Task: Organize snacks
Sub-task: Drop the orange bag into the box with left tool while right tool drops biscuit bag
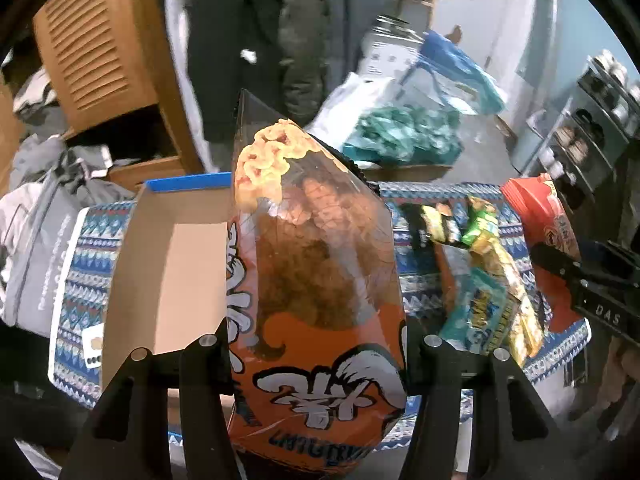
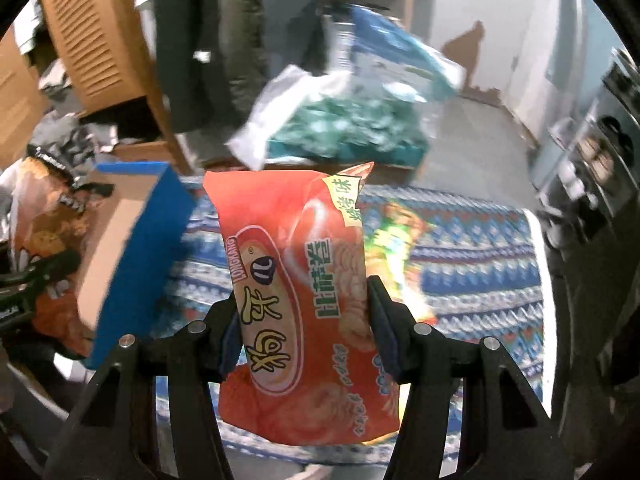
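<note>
Left claw (image 1: 318,344) grasps an orange snack bag (image 1: 316,280), right claw (image 2: 304,320) a red packet (image 2: 304,300) (both light, crushable, slick), pinched mid-body.

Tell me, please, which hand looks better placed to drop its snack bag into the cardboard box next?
Probably the left: its tool holds the orange bag right beside the open box, while the right tool with the red bag is farther off.
</note>
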Demonstrator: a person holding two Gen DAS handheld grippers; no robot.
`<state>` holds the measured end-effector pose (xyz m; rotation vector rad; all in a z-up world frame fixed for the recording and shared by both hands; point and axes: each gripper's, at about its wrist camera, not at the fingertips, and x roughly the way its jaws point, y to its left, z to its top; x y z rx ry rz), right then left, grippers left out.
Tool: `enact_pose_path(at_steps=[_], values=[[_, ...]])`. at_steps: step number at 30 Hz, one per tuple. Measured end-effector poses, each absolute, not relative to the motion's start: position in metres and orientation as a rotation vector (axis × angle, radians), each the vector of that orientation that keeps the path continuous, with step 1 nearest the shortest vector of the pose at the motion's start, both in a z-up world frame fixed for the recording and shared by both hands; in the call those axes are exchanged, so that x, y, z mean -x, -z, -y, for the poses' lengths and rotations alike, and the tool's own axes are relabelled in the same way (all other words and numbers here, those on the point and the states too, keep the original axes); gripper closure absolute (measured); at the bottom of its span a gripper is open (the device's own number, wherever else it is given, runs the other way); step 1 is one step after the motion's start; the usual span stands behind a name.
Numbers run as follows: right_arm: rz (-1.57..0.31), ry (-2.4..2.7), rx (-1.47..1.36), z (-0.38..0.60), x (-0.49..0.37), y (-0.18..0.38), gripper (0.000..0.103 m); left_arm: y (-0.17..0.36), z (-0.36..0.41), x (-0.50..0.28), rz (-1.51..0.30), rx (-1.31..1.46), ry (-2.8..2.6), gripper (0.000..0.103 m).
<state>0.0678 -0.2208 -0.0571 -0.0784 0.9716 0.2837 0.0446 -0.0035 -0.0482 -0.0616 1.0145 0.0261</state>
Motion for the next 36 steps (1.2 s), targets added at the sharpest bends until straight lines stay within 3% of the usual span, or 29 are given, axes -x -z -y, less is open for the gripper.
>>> enact_pose_path(at_steps=[20, 34, 36], values=[[-1.029, -0.539, 0.208, 0.017, -0.086, 0.071, 0.047, 0.079, -0.111, -0.027, -1.036, 0.204, -0.188, 0.046], [-1.137, -0.568, 0.207, -0.033, -0.105, 0.116, 0.044, 0.11, -0.148, -0.033, -1.111, 0.276, -0.245, 0.046], [-1.15, -0.583, 0.193, -0.035, -0.107, 0.118, 0.044, 0.11, -0.148, -0.033, -1.104, 0.268, -0.255, 0.043]])
